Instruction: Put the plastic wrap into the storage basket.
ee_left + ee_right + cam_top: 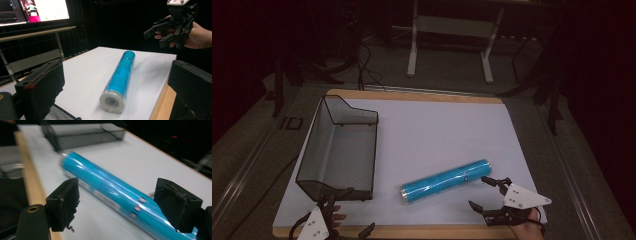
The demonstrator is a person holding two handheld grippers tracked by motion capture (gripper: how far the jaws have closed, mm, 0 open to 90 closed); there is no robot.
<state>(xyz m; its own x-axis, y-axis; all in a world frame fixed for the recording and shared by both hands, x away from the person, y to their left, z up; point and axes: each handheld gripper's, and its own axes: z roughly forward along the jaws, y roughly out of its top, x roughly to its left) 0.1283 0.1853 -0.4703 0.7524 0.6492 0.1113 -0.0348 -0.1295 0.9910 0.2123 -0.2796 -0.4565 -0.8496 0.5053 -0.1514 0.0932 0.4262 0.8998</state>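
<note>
A white sheet point(432, 125) covers a wooden board point(422, 95) whose pale edge shows along the far and near sides, and the board sits on a dark grey table point(262, 150) in a dim room. Beyond the table stands a light-coloured desk frame point(449, 30) on the floor, with cables point(367, 65) trailing near its foot; in the left gripper view a lit monitor point(35, 10) glows above that desk. On the left part of the sheet rests a black wire-mesh basket point(339, 145), open at the top. The blue roll point(447, 180), a shiny tube with a pale end cap, lies on its side on the sheet toward the near edge, to the right of the basket and apart from it, slanting from near left to far right. The right gripper point(489, 192) is at the roll's far right end, its jaws standing apart on either side of the tube without pressing on it. The left gripper point(347, 210) is at the near left corner, just by the basket's near end, its jaws spread wide with nothing between them.
</note>
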